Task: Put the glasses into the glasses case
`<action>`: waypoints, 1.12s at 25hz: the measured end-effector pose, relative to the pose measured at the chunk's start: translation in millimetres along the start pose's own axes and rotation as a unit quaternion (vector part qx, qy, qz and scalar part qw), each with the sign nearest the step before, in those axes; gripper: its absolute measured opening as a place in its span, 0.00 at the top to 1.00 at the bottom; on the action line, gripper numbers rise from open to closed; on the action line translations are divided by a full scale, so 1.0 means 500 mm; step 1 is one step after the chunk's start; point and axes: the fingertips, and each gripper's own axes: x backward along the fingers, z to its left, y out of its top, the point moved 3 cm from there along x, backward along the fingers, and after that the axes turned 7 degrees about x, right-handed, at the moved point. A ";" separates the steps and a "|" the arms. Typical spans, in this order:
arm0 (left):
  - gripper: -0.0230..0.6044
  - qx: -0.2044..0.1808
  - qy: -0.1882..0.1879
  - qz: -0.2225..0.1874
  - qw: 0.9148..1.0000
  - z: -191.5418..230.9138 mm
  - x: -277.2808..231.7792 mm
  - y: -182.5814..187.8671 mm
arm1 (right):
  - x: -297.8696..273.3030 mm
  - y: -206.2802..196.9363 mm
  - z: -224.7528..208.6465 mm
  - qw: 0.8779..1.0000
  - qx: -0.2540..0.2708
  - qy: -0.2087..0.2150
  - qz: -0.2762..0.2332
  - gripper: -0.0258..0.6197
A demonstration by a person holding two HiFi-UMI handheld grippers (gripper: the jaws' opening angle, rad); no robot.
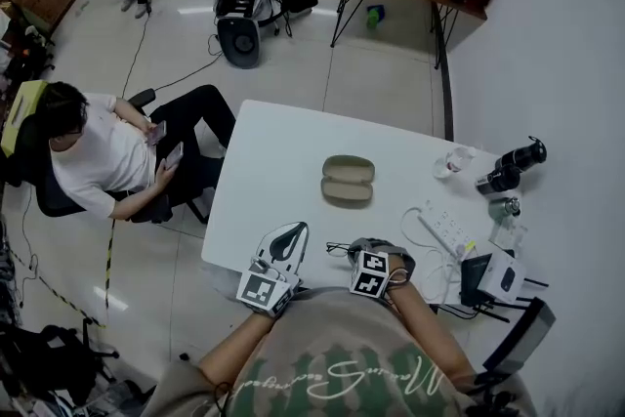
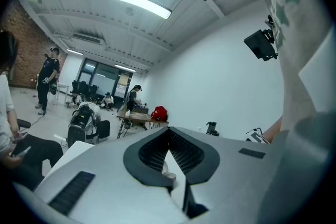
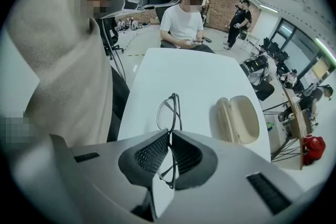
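Black thin-framed glasses stick out past the tips of my right gripper, which is shut on their frame; one lens lies between the pads. From the head view the glasses hang just over the near edge of the white table, left of the right gripper. The beige glasses case lies open in the middle of the table, and it sits to the right of the glasses as the case in the right gripper view. My left gripper is shut and holds nothing, its tip pointing up at the room.
A white power strip, a clear bottle, a black camera and small boxes crowd the table's right side. A person in a white shirt sits on a chair left of the table.
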 end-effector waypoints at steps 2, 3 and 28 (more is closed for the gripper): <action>0.95 0.005 0.002 -0.004 1.000 0.005 -0.002 0.002 | 0.002 -0.003 -0.006 1.000 -0.002 -0.002 0.001 0.91; 0.95 0.012 0.003 -0.007 1.000 0.011 -0.002 0.000 | 0.003 -0.003 -0.008 1.000 -0.002 -0.003 0.001 0.91; 0.95 -0.014 0.003 0.017 1.000 0.040 0.005 -0.019 | 0.011 0.018 -0.026 1.000 -0.013 -0.026 -0.003 0.91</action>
